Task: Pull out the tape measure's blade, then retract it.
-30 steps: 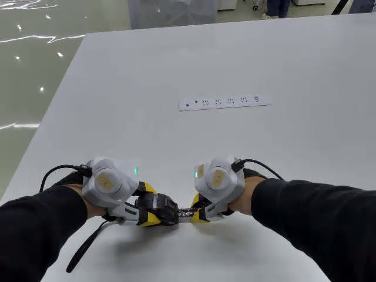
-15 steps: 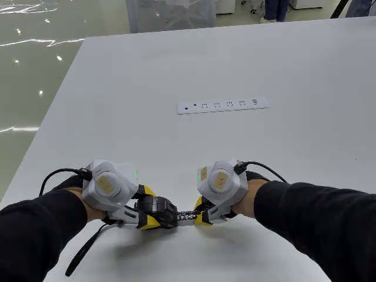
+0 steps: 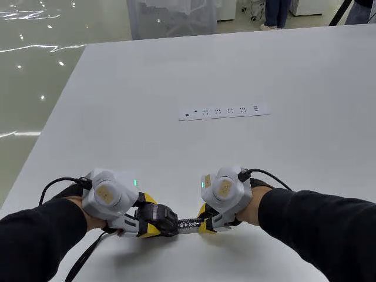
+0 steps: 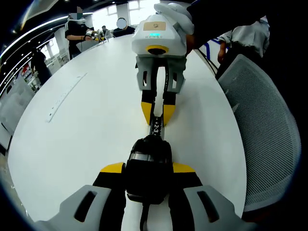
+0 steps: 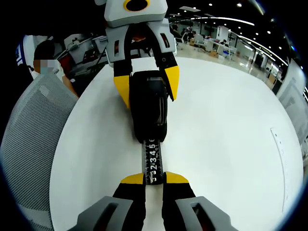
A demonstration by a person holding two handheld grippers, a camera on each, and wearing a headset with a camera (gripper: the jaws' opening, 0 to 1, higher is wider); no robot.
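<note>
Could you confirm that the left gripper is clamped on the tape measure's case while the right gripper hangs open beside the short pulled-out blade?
Not quite. The right gripper view shows the right gripper shut on the blade, not open beside it. The left gripper is indeed clamped on the tape measure's case.

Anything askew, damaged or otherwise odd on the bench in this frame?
Nothing stands out. The left gripper clamps the tape measure, the right gripper pinches the blade, and the short exposed stretch runs straight between them, with no kink. The power strip lies flat on the table.
</note>
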